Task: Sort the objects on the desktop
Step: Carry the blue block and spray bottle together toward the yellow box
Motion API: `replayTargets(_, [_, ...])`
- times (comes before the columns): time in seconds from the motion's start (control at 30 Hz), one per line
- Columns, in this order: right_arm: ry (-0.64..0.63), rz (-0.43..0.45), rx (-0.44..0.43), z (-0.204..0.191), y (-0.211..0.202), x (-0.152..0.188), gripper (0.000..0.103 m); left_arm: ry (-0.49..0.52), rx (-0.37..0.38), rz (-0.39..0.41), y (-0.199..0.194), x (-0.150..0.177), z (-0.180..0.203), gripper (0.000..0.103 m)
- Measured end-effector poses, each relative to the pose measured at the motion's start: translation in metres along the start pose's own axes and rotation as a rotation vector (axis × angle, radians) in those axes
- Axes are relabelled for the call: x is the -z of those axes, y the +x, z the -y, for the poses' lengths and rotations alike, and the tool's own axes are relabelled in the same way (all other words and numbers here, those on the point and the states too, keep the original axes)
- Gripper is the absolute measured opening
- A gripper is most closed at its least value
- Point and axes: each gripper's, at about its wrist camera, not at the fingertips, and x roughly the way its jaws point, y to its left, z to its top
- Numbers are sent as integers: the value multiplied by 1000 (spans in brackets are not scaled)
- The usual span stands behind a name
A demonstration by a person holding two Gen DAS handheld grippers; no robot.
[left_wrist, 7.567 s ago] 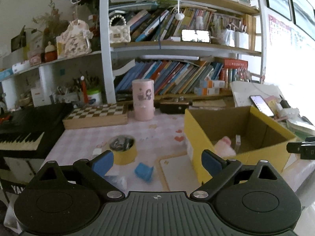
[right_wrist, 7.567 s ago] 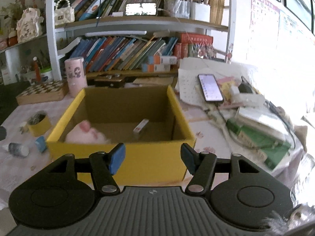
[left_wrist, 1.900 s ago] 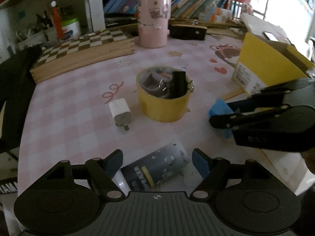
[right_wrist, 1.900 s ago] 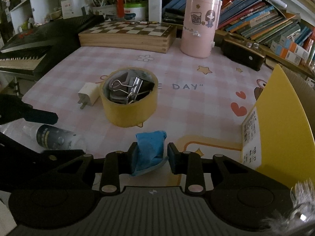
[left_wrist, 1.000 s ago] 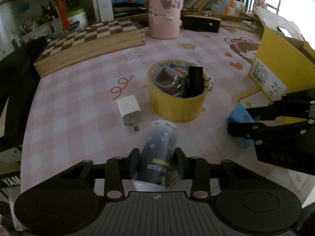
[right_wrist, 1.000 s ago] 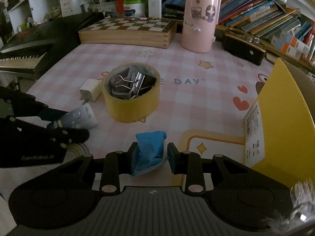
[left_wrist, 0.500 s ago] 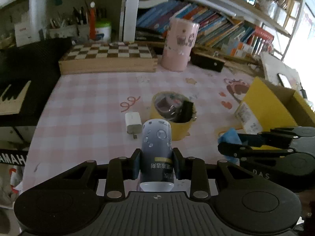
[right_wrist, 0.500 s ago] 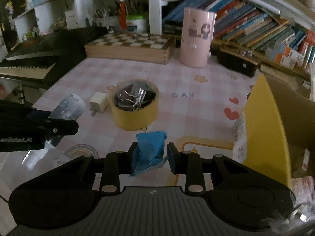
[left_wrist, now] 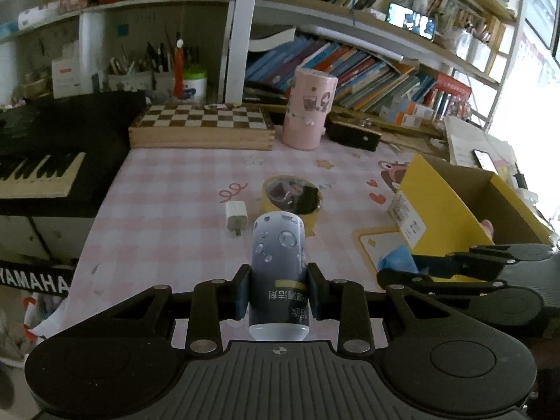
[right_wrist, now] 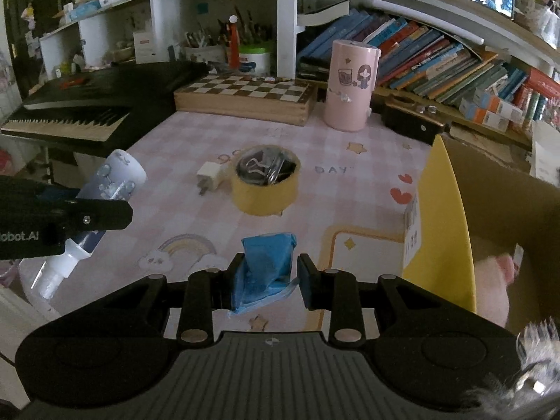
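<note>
Glossy plastic bottle, matt cardboard box – wooden chessboard, metal clips

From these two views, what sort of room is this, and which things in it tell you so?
Probably a home study or a child's bedroom desk: shelves crammed with books, a keyboard piano beside the pink checked tablecloth, and a folded chessboard near pots of pens.

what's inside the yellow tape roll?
Metal binder clips fill the hole of the yellow tape roll, several silver wire handles and black clip bodies piled together. Anything beneath the pile is covered, and so is the table inside the ring.
</note>
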Motion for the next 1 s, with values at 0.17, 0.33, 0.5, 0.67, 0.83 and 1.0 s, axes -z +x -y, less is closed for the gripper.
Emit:
replayTargets(0.17, [10, -10, 11, -15, -18, 17, 29, -2, 11, -2, -20, 19, 0, 31])
replayTargets(0.33, [25, -20, 20, -32, -36, 37, 29, 10, 7, -1, -44, 38, 0, 31])
replayTargets(0.5, [43, -26, 25, -46, -54, 55, 29, 27, 6, -5, -65, 54, 2, 31])
replayTargets(0.67, [74, -42, 28, -56, -69, 73, 29, 43, 17, -8, -84, 70, 5, 31])
replayTargets(0.83, [97, -49, 39, -63, -84, 90, 29, 64, 34, -27, -94, 84, 11, 31])
replayTargets(1.0, [110, -54, 50, -68, -98, 108, 29, 84, 62, -46, -102, 97, 17, 31])
